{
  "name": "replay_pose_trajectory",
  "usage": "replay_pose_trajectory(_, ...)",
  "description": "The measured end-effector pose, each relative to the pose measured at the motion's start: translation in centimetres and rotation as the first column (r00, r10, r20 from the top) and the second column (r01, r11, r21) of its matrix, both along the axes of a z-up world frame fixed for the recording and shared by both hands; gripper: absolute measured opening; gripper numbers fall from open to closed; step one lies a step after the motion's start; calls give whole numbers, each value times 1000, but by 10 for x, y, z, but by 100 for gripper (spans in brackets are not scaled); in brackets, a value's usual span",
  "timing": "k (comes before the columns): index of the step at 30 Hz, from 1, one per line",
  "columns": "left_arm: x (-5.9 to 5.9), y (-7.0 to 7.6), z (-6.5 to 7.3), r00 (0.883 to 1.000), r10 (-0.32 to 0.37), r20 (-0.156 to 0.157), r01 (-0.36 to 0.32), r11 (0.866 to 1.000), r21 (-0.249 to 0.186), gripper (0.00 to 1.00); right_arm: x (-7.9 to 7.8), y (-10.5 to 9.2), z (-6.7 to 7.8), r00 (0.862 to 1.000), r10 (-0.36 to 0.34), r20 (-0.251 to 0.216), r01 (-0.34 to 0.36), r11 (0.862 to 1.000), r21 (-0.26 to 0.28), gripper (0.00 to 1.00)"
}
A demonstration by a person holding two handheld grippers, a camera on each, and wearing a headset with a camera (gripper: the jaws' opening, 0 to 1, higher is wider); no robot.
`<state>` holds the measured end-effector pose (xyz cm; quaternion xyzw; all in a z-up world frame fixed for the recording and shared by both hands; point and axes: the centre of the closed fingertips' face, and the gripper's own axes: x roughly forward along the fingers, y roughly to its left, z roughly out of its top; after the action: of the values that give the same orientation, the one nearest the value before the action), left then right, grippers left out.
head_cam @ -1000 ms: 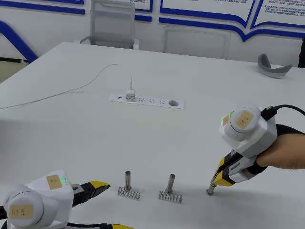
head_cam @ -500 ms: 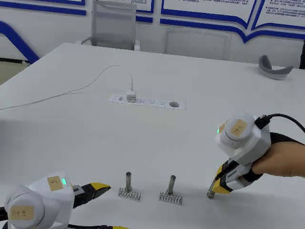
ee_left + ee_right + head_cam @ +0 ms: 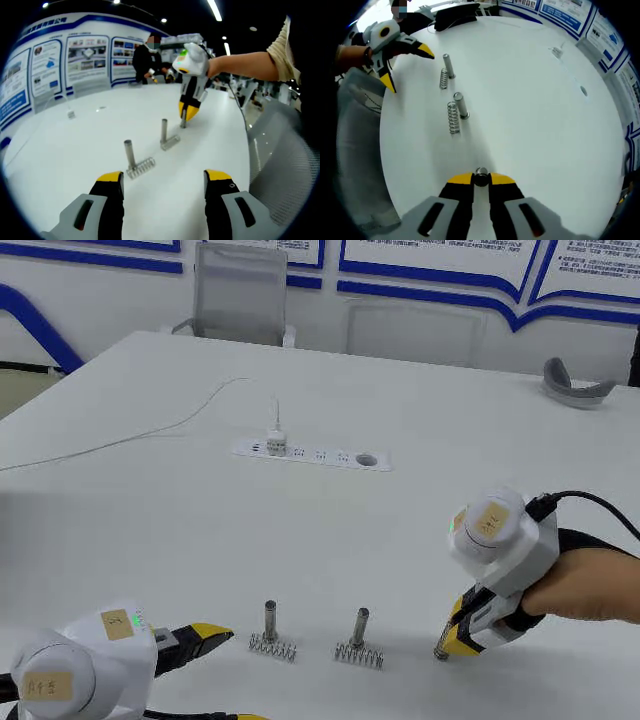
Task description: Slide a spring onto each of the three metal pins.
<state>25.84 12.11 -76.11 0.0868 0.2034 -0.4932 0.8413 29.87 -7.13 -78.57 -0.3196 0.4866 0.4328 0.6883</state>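
Right tongs clamp the end pin on the table; left tongs, spread open (holding nothing), face two more pins, a spring lying beside each.

In the head view the bottom edge cuts off the left tool, whose lower jaw barely shows. The right tool is clamped on the third pin and covers its shaft, so a spring there cannot be told. The wall posters' print is too small to read.
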Motion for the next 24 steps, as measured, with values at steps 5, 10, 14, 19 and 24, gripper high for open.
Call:
replay_pose_trajectory(5, 0, 1, 0, 1000, 2, -2, -2, 1000, -1, 66, 0, 1, -1, 1000, -1, -1, 1, 1000, 1, 13)
replay_pose_trajectory(10, 0, 0, -1, 1000, 1, -2, -1, 1000, -1, 66, -1, 1, -3, 1000, 2, -4, -2, 1000, 5, 15)
replay_pose_trajectory(14, 1, 0, -1, 1000, 0, -2, 0, 1000, -1, 66, 0, 2, -2, 1000, 3, 3, -3, 1000, 11, 18)
replay_pose_trajectory(19, 1, -1, -1, 1000, -2, -3, 2, 1000, -2, 66, 0, 2, -1, 1000, 4, 8, -5, 1000, 13, 21)
replay_pose_trajectory(24, 1, -2, -1, 1000, -3, -2, 3, 1000, -3, 66, 0, 5, 3, 999, 19, 28, -20, 1000, 8, 23)
